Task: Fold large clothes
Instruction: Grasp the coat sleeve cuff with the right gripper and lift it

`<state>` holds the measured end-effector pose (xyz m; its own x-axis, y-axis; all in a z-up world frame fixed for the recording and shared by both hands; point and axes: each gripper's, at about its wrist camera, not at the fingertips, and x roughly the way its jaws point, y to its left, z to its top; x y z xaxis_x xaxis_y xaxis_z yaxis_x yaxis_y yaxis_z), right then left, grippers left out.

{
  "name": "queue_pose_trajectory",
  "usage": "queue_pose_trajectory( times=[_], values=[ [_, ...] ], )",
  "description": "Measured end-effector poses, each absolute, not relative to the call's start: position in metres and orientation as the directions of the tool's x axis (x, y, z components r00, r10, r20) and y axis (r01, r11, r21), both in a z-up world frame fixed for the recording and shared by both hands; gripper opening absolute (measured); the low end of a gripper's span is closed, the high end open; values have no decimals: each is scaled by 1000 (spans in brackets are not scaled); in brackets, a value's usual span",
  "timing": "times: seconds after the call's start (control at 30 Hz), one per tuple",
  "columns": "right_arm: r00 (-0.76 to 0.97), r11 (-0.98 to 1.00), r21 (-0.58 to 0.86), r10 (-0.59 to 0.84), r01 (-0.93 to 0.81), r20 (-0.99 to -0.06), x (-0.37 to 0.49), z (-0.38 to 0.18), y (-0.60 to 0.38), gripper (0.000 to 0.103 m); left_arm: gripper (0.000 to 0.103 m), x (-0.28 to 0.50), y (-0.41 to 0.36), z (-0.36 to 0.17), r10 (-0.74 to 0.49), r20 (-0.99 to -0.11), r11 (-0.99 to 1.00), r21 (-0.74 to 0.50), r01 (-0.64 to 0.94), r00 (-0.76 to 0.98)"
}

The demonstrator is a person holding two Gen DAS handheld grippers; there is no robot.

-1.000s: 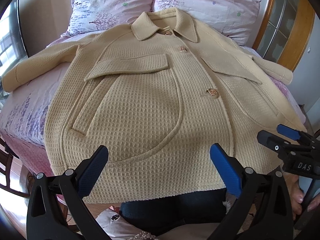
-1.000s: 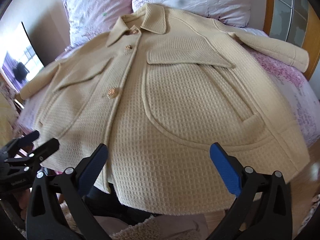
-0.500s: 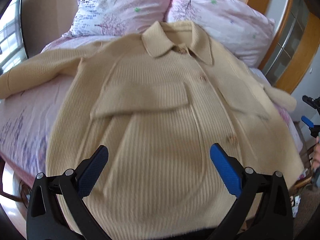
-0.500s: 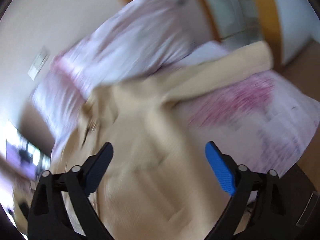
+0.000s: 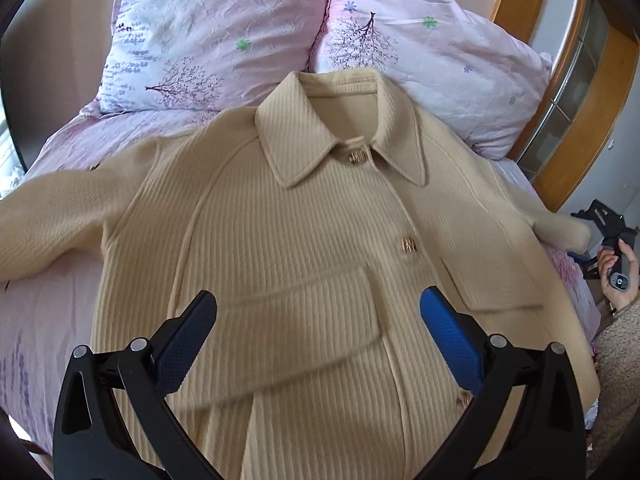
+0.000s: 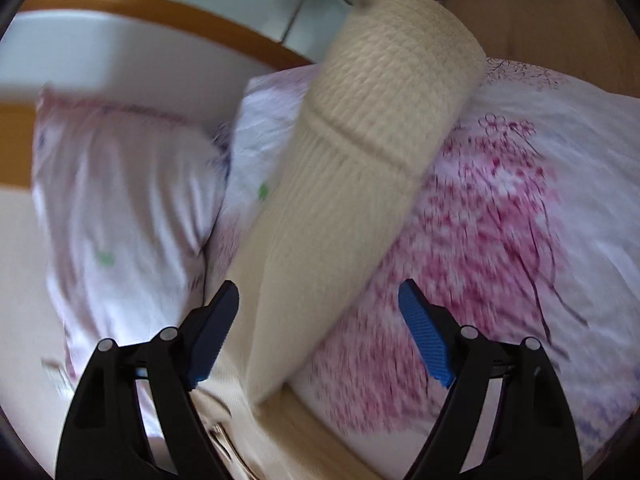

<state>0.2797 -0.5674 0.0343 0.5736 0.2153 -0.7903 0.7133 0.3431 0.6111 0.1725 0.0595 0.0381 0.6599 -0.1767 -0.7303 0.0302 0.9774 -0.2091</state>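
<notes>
Pink floral bedding [image 5: 52,304] covers a bed with a wooden headboard [image 5: 576,128] at the far right, and two pillows [image 5: 224,36] lean side by side at the far end. Spread face up across the bed lies a cream jacket [image 5: 288,248], buttoned down the front, its collar [image 5: 340,128] just touching the pillows and its hem toward the near side. One sleeve stretches out to the left over the sheet; the other sleeve [image 5: 560,228] runs off to the right, toward the bed's edge.

Above the chest pocket flap [image 5: 304,312] hangs the left gripper [image 5: 318,320], its blue-padded fingers [image 5: 448,332] spread wide with nothing between them.

At the far right of that view, the person's hand [image 5: 618,276] holds the right gripper's handle (small and partly cut off by the frame edge).

From the right wrist, much of the picture is blurred. The right gripper [image 6: 318,312] has its fingers [image 6: 422,328] apart, and the right sleeve [image 6: 360,168] passes up between them, cuff at the far end over the pink print of the sheet [image 6: 500,220]. Whether either pad touches the sleeve cannot be told through the blur.
</notes>
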Motion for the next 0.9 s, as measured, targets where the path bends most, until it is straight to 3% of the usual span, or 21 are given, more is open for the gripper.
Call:
queue_pose_trajectory(
  times=[0.17,0.27,0.37,0.43,0.5,0.63,0.77,0.9],
  values=[
    [571,298,589,154,752,-807,288,21,-590,82,102,193,70,34,-222,-727,961,-276,20,650],
    [570,302,579,125,758,-812,288,18,-599,72,102,202,76,30,-233,-728,954,-299,7,644],
    [565,312,565,99,764,-819,283,15,-604,58,102,209,81,26,-233,-730,952,-307,-4,643],
    [547,355,531,64,769,-835,286,17,-602,33,102,213,84,23,-234,-729,949,-314,-10,644],
    [561,406,520,21,752,-828,287,25,-598,21,102,215,87,22,-239,-726,946,-324,-13,645],
    [586,556,432,-126,710,-801,298,66,-573,17,102,219,95,22,-261,-718,935,-353,-15,646],
    [677,726,328,-251,605,-691,306,125,-521,17,102,220,104,27,-295,-699,919,-395,-8,652],
    [800,877,249,-216,411,-559,306,175,-450,16,102,222,115,30,-325,-671,894,-448,-16,667]
  ],
)
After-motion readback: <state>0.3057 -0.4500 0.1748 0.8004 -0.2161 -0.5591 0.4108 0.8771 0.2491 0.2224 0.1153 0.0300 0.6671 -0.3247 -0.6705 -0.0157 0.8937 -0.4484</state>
